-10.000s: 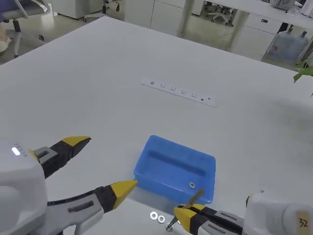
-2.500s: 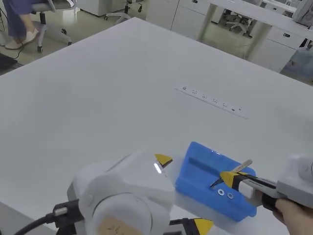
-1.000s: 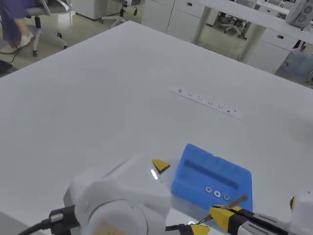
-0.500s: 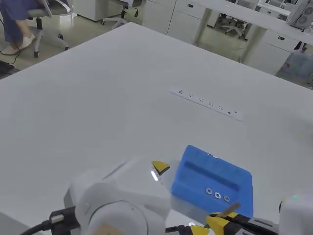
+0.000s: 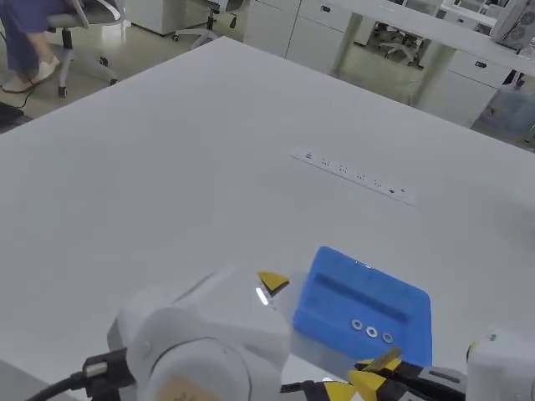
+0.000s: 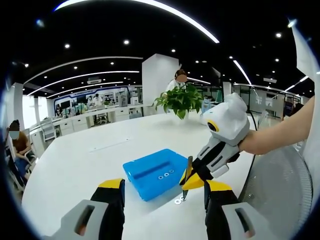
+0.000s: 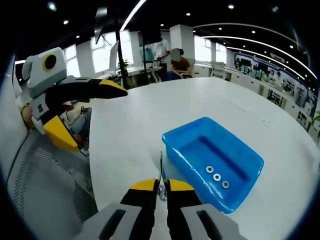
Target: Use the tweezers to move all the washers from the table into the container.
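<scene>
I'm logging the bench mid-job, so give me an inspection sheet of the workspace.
Surface: white table.
Job's things: blue container holds three washers; one washer lies on the table by the tweezers tip.
Clutter: power strip on the table.
Grippers: left gripper open; right gripper shut on the tweezers.
Cables: black cable at the left gripper's body.
Surroundings: office chairs, cabinets, potted plant.

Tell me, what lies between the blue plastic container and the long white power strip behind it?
Nothing: the head view shows bare white table between the blue plastic container and the long white power strip.
</scene>
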Demonstrator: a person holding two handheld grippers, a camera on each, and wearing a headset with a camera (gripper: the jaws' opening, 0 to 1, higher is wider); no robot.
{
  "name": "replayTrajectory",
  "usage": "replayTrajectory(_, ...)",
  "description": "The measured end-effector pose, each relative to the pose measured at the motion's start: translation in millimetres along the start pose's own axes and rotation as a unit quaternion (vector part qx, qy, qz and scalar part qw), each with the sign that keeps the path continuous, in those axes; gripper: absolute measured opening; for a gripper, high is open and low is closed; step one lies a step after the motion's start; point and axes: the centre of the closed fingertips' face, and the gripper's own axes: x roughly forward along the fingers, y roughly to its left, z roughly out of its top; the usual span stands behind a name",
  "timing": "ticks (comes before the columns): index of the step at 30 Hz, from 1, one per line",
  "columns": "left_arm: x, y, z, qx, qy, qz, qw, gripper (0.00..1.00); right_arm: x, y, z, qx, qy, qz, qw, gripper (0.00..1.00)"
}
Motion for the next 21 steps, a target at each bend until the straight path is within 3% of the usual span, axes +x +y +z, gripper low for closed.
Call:
replayTrajectory(10,0.0,-0.1,0.0,-0.002,-0.001,-0.001,1.0,0.64,2.6,3.4,-2.1,0.004,0.003,0.009,0.9999,0.03)
replayTrajectory(17,0.4,-0.6,-0.1,-0.001,0.0,-0.004,1.0,0.64,2.7,3.7,-2.3,-0.012,0.008,0.006,0.9999,0.03)
replayTrajectory(21,0.3,-0.2,0.0,-0.002,-0.001,-0.003,1.0,0.64,-2.5,4.6,5.8,0.002,-0.008,0.011,0.9999,0.03)
